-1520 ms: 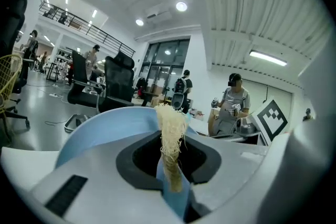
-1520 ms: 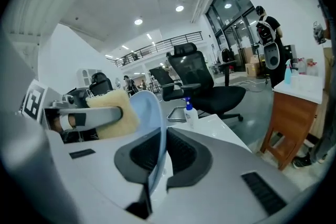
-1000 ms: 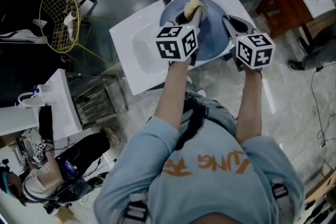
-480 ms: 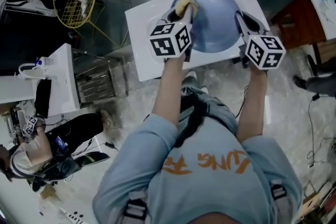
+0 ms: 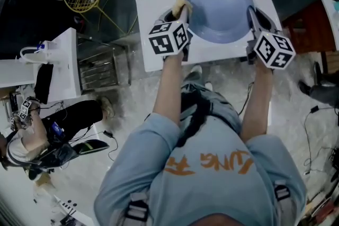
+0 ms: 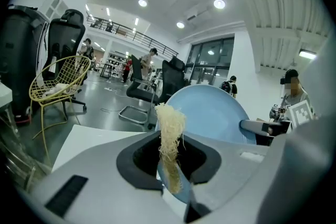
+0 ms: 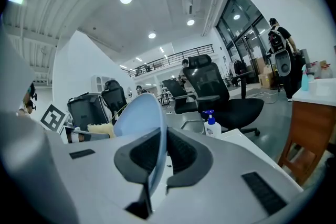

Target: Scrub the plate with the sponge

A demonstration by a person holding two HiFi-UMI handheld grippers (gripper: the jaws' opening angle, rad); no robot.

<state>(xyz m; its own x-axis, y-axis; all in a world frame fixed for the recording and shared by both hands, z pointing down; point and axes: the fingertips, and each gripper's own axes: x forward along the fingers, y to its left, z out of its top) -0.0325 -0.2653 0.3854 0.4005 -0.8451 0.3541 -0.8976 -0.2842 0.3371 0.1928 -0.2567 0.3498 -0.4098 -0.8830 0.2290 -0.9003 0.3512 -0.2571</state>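
Now: left gripper (image 6: 169, 162) clamps fibrous sponge (image 6: 169, 124); right gripper (image 7: 156, 159) pinches smooth round blue plate (image 5: 220, 5).

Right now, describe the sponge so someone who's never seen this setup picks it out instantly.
Find the white sink top in the head view, then the big blue plate over it. At the plate's left rim, pinched in the left gripper, is the sponge: a pale yellow, stringy wad, the only fibrous thing among smooth blue and white surfaces.
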